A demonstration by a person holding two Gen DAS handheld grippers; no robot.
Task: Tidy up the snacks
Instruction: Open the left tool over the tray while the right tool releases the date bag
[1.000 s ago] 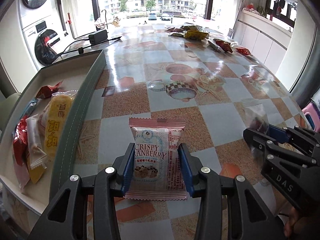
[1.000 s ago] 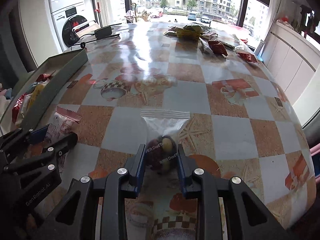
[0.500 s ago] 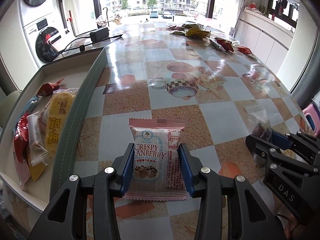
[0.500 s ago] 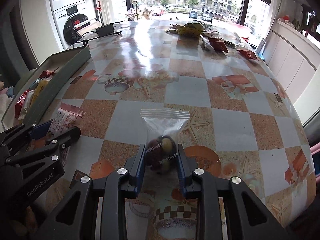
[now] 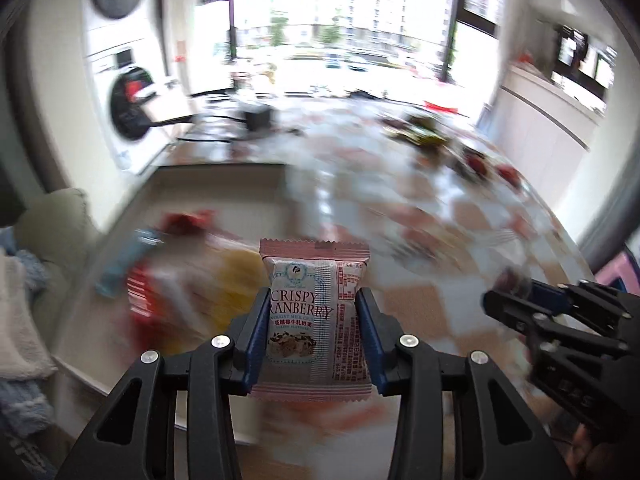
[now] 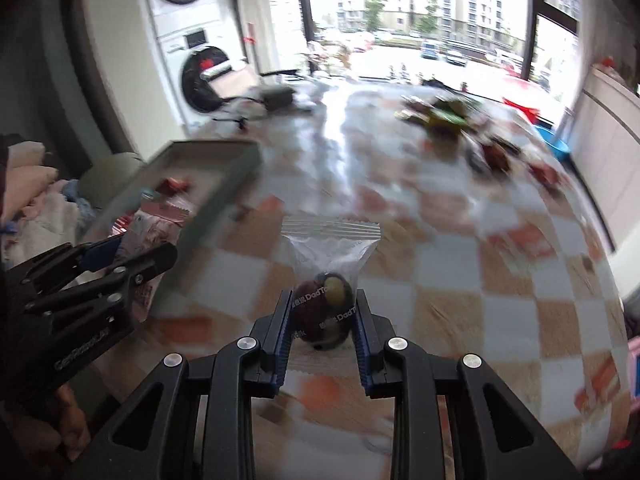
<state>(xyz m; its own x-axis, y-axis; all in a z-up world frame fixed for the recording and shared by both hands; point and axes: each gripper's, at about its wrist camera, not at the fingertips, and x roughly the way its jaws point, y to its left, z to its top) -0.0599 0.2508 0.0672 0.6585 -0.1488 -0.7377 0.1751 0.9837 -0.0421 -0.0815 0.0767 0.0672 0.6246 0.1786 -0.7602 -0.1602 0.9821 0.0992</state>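
Observation:
My left gripper is shut on a pink Crispy Cranberry nougat packet and holds it in the air over the near right edge of the grey-rimmed tray, which holds several blurred snacks. My right gripper is shut on a clear bag with a dark round snack, held above the checkered table. The left gripper shows at the left of the right wrist view, next to the tray. The right gripper shows at the right of the left wrist view.
A pile of loose snacks lies at the far end of the table, with red packets nearby. A black adapter with cable lies far left. A washer-dryer stack stands behind. Cloth and cushions lie left of the tray.
Both grippers have lifted and swung left with their snacks. The left gripper has gone from over the table to over the tray. The scene is motion-blurred now.

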